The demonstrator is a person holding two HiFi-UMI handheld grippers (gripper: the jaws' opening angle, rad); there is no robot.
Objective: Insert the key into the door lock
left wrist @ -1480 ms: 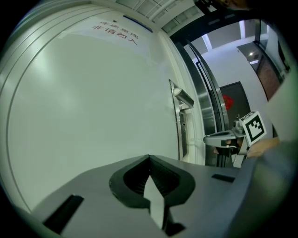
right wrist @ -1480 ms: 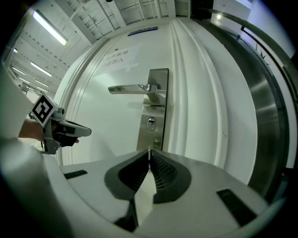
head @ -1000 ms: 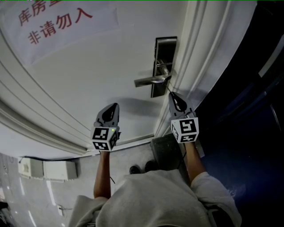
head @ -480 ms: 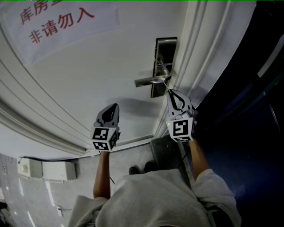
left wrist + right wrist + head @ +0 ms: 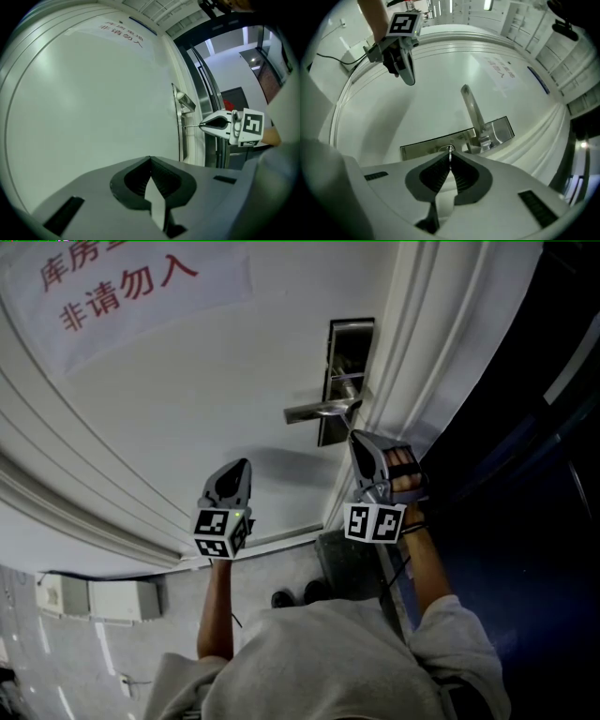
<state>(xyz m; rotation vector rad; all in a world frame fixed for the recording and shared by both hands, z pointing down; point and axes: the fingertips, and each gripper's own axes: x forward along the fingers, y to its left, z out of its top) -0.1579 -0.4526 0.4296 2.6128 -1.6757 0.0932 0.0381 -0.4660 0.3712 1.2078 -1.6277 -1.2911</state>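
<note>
Thin silver metal key (image 5: 450, 151): we see it pinched btwn the fingers of the right gripper (image 5: 450, 158), which are closed down narrow on it. Blade sticks out level toward the brushed-steel lock plate (image 5: 436, 143) on the white panelled door (image 5: 187, 409). Key tip meets the plate at the keyhole, just below the silver lever handle (image 5: 472, 108); how deep it sits we can't tell. In the left gripper view the key shows as a fine line running from the right gripper's tips to the plate. Left gripper (image 5: 151, 160) hangs off to the side, well apart from the lock, pointing at bare door. Its fingers are pressed together w/ nothing btwn them. Higher on the door there's a white paper sign (image 5: 122, 287) w/ red characters.
</note>
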